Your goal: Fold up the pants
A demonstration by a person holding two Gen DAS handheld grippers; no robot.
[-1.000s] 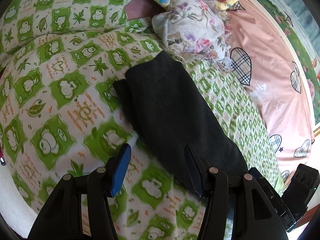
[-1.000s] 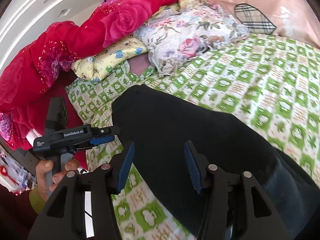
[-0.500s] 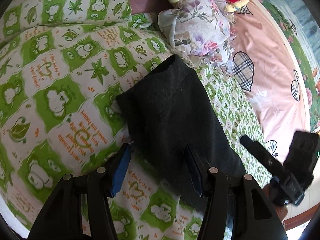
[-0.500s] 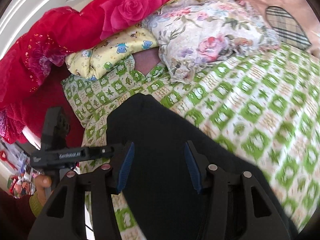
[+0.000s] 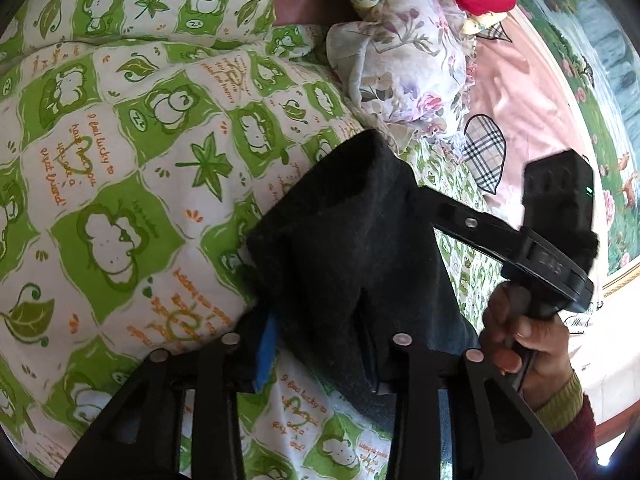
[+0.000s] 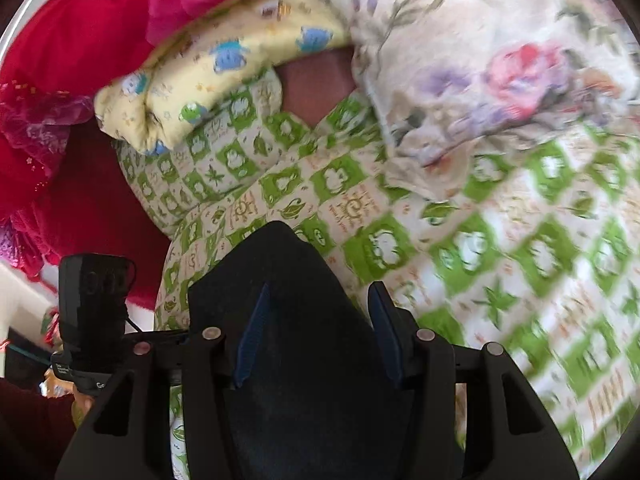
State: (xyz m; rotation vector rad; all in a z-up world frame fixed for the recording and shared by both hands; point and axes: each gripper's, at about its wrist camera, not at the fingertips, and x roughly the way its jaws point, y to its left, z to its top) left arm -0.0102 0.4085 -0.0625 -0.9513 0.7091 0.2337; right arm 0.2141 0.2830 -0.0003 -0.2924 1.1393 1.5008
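Folded black fleece pants [image 5: 352, 248] lying on the green-and-white frog-print quilt [image 5: 132, 152], in the near middle of the bed, narrow end pointing far toward the pillows. Raised slightly at the near end, with dark layered folds showing between the fingers in the left wrist view. Seen again as a dark mound [image 6: 280, 280] in the right wrist view, filling the near centre.

Left gripper [image 5: 320, 344] spread wide, blue pad [image 5: 266, 354] of the left finger at the left edge of the cloth, the right finger buried against the fabric; not clamped. Right gripper [image 6: 316, 332] likewise parted, both blue-faced fingers [image 6: 252, 332] resting over the pants with cloth between them, no pinch visible. Also in the left view as a black handle and camera block [image 5: 556, 216] coming in from the right, reaching the far right edge of the pants, gripped by a hand [image 5: 520, 332] in a dark red sleeve.

Beyond the far end of the pants, a floral frilled pillow [image 5: 404, 68], very near the cloth tip. Left of it in the right view, a yellow cartoon-print pillow [image 6: 216, 68], and behind, a red rose-patterned blanket [image 6: 80, 48]. Farther right, a pink sheet with plaid hearts [image 5: 520, 100]. Right view blurred across the right side of the quilt.
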